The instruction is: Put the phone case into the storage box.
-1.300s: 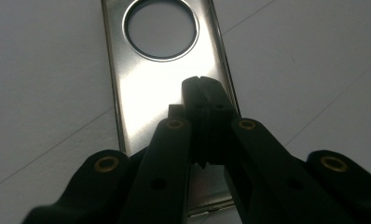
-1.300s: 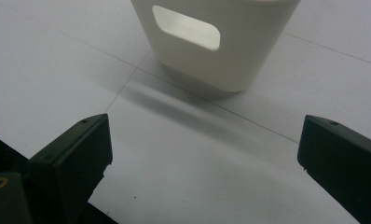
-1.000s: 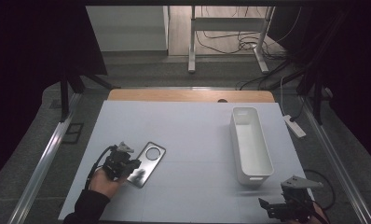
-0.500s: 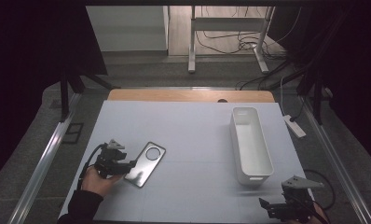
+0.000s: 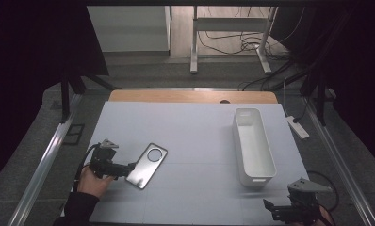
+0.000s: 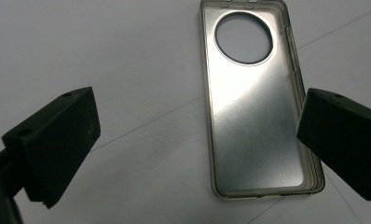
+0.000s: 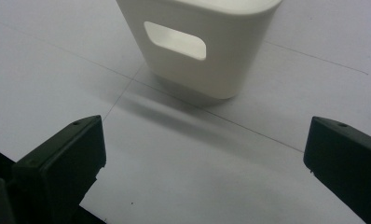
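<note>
A translucent smoky phone case (image 5: pixel 148 165) with a round camera hole lies flat, inside up, on the white table at the front left. My left gripper (image 5: pixel 126 169) is held by a hand just left of it, jaws open and pointing at its near end. In the left gripper view the phone case (image 6: pixel 256 116) lies ahead between the open jaws of the left gripper (image 6: pixel 200 128), closer to the right jaw, with nothing clamped. My right gripper (image 5: pixel 276 210) rests at the front right corner, open and empty. The right gripper (image 7: pixel 204 149) faces the end of a white bin.
A long white bin (image 5: pixel 272 157) stands lengthwise on the right side of the table, apparently empty; its near end wall (image 7: pixel 221 70) has a handle slot. A wooden strip (image 5: pixel 190 96) borders the far edge. Metal rails run along both sides.
My left gripper and the hand have drawn back to the left, away from the phone case, which stays put. The right gripper has not moved.
</note>
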Available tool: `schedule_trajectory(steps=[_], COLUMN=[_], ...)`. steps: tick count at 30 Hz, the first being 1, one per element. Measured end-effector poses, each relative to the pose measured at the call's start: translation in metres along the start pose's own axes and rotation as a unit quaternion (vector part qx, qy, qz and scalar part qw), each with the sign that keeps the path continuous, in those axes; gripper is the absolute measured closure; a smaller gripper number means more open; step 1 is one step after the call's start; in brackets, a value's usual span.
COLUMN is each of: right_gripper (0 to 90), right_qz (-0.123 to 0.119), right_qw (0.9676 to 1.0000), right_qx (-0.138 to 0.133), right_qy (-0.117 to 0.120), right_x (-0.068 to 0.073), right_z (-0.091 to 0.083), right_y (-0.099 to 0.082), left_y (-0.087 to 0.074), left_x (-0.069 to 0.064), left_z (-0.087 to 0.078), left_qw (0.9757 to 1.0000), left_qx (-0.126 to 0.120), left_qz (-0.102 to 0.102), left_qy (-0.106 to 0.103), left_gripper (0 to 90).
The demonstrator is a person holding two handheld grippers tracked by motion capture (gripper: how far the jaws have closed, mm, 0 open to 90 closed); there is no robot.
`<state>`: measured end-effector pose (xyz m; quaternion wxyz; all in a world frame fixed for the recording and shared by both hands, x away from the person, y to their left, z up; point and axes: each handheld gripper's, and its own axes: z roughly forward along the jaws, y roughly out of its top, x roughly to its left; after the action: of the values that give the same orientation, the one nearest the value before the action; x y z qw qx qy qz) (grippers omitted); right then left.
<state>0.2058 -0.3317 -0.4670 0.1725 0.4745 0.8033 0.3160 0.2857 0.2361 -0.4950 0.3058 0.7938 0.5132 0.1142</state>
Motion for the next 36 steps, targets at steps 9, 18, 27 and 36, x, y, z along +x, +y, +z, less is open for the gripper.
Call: schedule_trajectory(steps=[9, 18, 27, 36], right_gripper=[0.0, 0.0, 0.0, 0.0], right_qz=[-0.003, -0.005, -0.010, -0.010], right_qw=[1.0000, 1.0000, 0.9999, 0.9999], right_qx=[0.003, 0.006, 0.011, 0.013], right_qy=[-0.001, 0.000, 0.000, 0.001], right_x=[0.001, 0.001, 0.002, 0.002], right_z=[0.001, 0.001, 0.002, 0.003], right_y=[0.000, 0.000, 0.001, 0.001], left_y=[-0.003, -0.008, -0.013, -0.012], left_x=[-0.002, -0.008, -0.009, -0.011], left_z=[0.014, 0.035, 0.046, 0.041], left_qw=[0.9996, 0.9976, 0.9958, 0.9949], left_qx=[0.024, 0.059, 0.075, 0.076], left_qz=[0.012, 0.035, 0.054, 0.066], left_qy=[-0.003, -0.012, 0.000, -0.006], left_gripper=[0.0, 0.0, 0.0, 9.5])
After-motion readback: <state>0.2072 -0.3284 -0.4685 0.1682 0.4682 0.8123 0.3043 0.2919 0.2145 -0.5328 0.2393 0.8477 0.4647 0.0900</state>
